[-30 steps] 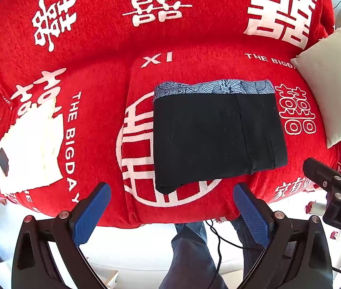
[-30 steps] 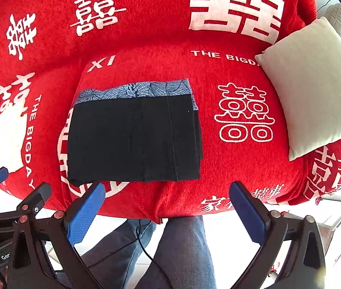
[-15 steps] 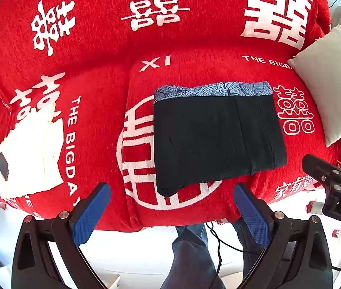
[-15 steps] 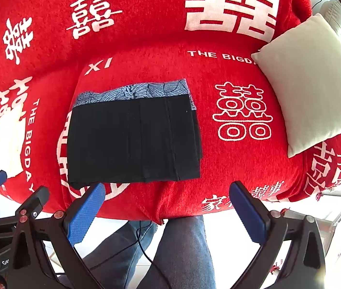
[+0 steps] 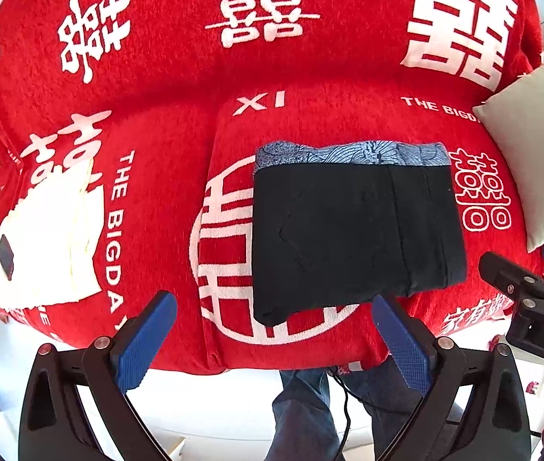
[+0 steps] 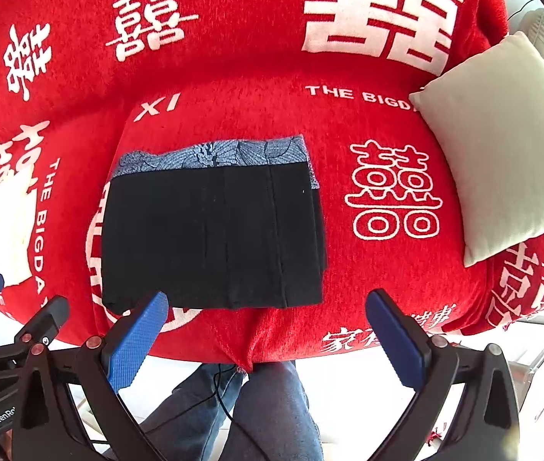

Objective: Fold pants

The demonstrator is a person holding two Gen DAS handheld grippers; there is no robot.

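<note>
Both jaws released: my left gripper (image 5: 273,340) and right gripper (image 6: 268,336) hang apart from the folded pants (image 6: 214,234), apparently flat on the sofa (image 6: 348,292).

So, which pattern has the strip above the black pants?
Blue-grey floral print strip, clearest in right wrist view.

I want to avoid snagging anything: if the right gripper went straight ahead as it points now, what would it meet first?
Probably the folded black pants on the red sofa cover; the open right gripper has nothing between, though depth is unclear.

Folded pants (image 5: 356,230) on sofa seat (image 5: 164,207); pillow (image 6: 502,146) right; cloth (image 5: 49,246) left.
</note>
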